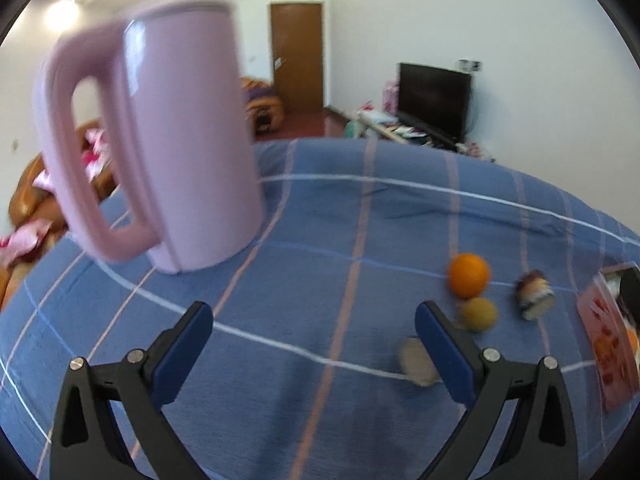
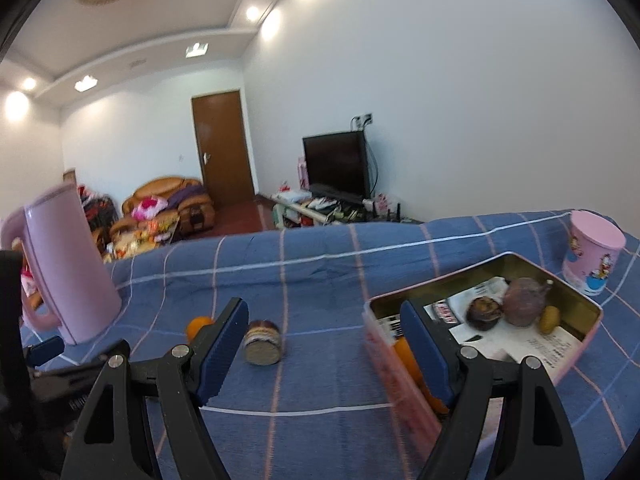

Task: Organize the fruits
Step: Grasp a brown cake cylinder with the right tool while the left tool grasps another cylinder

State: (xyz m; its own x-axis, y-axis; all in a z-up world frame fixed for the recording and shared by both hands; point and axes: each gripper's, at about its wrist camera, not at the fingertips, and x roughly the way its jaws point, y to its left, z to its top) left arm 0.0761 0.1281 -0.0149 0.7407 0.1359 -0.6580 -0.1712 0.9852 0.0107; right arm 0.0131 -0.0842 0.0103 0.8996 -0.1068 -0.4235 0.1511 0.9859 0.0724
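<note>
Both grippers are hovering spread and empty over the blue checked worktop: the left gripper near the pink jug, the right gripper beside the pink tin. An orange and a yellowish fruit are lying loose together, a purple-and-cream piece nearby, while three fruits are sitting inside the tin.

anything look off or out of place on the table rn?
Yes. A small jar lies tipped on its side on the blue cloth, its flat end toward the right wrist camera. An orange and a yellow-green fruit sit loose beside it, outside the pink tin that already holds other fruit. No spill visible.
</note>
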